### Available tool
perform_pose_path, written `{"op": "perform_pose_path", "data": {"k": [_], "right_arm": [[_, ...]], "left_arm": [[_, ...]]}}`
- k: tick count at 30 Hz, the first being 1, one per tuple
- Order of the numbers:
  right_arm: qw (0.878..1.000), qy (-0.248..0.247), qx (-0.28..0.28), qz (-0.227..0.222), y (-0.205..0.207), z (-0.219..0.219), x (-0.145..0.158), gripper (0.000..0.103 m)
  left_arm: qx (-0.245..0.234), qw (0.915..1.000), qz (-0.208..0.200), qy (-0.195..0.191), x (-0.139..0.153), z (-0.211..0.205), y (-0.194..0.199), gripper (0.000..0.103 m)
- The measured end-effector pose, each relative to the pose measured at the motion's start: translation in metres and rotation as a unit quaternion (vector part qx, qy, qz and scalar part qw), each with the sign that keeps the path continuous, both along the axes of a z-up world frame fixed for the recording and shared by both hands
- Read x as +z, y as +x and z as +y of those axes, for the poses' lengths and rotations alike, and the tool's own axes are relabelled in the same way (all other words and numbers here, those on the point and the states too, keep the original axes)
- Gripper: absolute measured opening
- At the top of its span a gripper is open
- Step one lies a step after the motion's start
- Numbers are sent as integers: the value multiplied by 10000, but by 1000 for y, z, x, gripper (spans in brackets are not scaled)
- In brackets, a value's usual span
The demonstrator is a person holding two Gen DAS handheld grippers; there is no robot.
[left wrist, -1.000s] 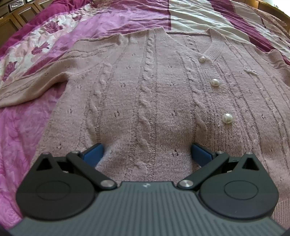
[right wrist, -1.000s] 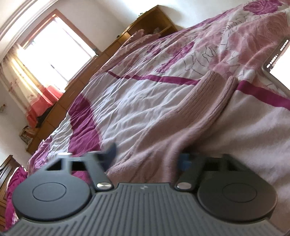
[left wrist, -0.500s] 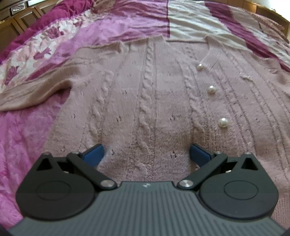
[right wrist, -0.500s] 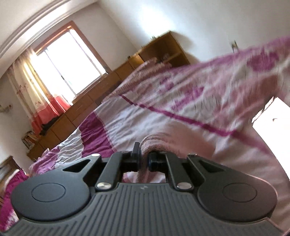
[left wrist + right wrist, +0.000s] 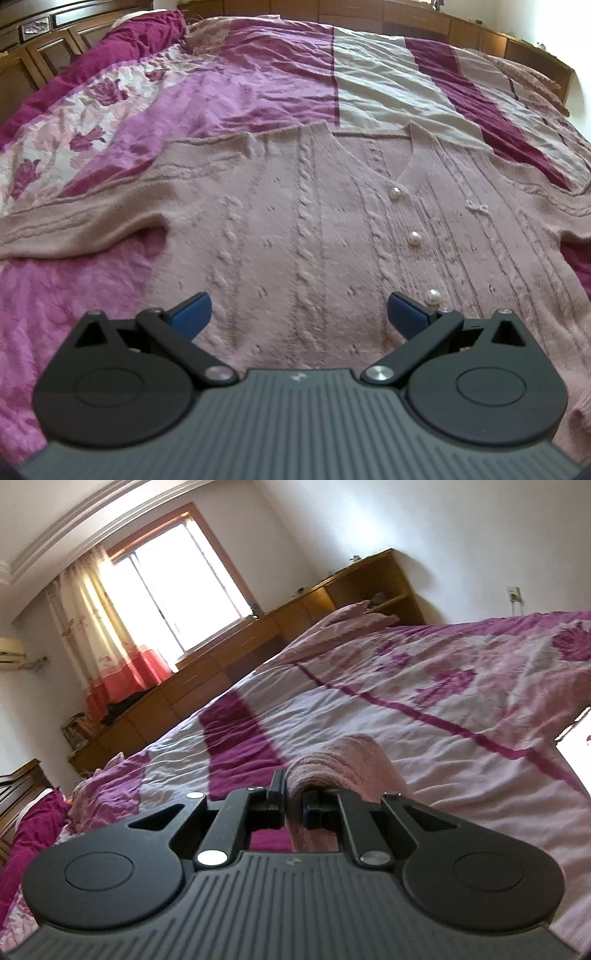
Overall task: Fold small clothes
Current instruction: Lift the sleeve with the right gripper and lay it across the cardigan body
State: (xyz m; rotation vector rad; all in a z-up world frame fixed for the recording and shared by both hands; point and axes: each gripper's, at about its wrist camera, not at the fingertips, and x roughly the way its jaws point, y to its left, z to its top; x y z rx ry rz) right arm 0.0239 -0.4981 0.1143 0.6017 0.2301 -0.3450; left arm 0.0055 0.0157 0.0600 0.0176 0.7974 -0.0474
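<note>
A pale pink cable-knit cardigan [image 5: 303, 229] with pearl buttons [image 5: 414, 238] lies flat, front up, on the bed. Its one sleeve [image 5: 74, 232] stretches off to the left. My left gripper [image 5: 297, 314] hovers above the cardigan's lower body, jaws wide open, nothing between the blue pads [image 5: 192, 314]. In the right wrist view my right gripper [image 5: 293, 805] is shut on the cardigan's other sleeve [image 5: 343, 764], which arches up out of the jaws, lifted off the bedspread.
The bed wears a pink, magenta and white floral bedspread [image 5: 258, 74]. Wooden cabinets [image 5: 207, 686] line the far wall under a bright window [image 5: 177, 579]. A pillow [image 5: 351, 616] sits at the bed's head. A bright phone screen [image 5: 578, 753] shows at the right edge.
My right gripper closed on the sleeve and lifted it off the bed, tilting upward toward the room. My left gripper rose and drew back a little, showing more of the cardigan.
</note>
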Motion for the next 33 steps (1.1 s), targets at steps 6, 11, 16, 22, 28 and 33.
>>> {"op": "perform_pose_path", "data": {"k": [6, 11, 16, 22, 28, 33], "right_arm": [[9995, -5, 291, -123, 11, 47, 11, 8], [9976, -160, 653, -142, 21, 93, 19, 8], [9949, -60, 996, -172, 36, 139, 19, 8], [9912, -57, 1308, -192, 56, 191, 16, 8], [9862, -119, 1652, -69, 73, 246, 2, 8], [9774, -277, 2074, 287, 88, 296, -28, 8]], "left_arm": [[232, 9997, -52, -10, 14, 18, 11, 103], [390, 9984, -293, 294, 28, 32, 17, 103], [574, 9958, -458, 543, 36, 47, 19, 103], [798, 9946, -450, 482, 38, 64, 20, 103], [852, 9945, -506, 336, 37, 75, 15, 103], [968, 9937, -477, 294, 32, 81, 17, 103]]}}
